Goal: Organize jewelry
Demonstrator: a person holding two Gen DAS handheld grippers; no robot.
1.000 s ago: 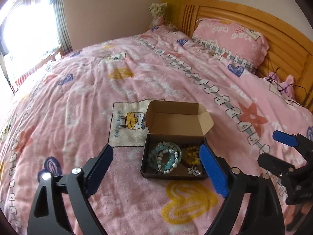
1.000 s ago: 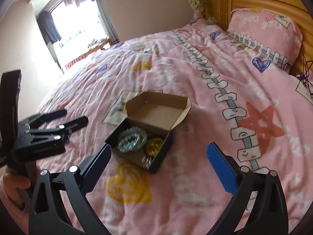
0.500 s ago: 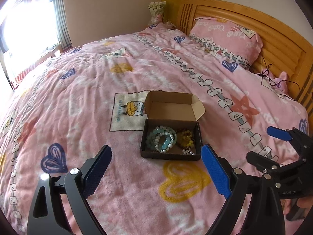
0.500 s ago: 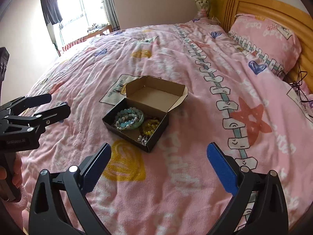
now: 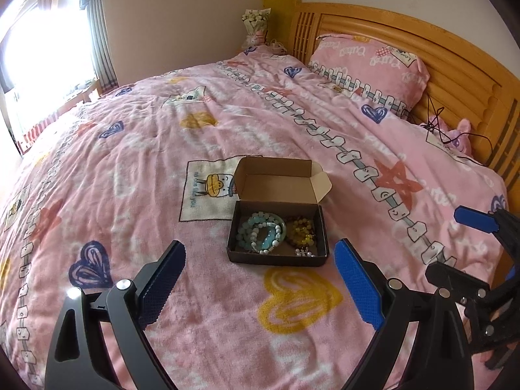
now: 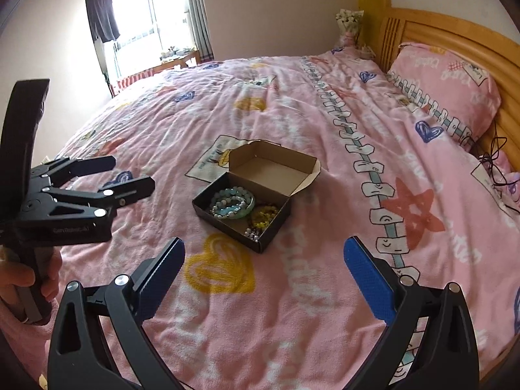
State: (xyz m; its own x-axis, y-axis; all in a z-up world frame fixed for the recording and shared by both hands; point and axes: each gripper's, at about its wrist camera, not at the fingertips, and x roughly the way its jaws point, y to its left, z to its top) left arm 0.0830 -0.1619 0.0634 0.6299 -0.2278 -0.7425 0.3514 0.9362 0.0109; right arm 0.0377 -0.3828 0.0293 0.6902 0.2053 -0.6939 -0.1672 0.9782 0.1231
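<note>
A small dark cardboard box [image 5: 279,258] with its lid flap [image 5: 279,178] folded open lies on the pink bedspread. Inside are turquoise and white bead bracelets [image 5: 262,232], a yellow bead bracelet [image 5: 300,231] and small silver beads [image 5: 304,253]. The box also shows in the right wrist view [image 6: 224,219]. My left gripper [image 5: 260,276] is open and empty, held back from the box's near side. My right gripper [image 6: 265,268] is open and empty, to the right of the left one and also back from the box.
The pink bedspread [image 5: 130,162] covers the whole bed. A pink pillow [image 5: 367,65] leans on the wooden headboard [image 5: 455,65] at the right. A black cable [image 5: 435,123] lies near the headboard. A window [image 6: 143,32] is at the far left.
Both grippers have pulled back and risen away from the box, which now looks smaller and farther. Both stayed open and empty. The jewelry in the box has not moved.
</note>
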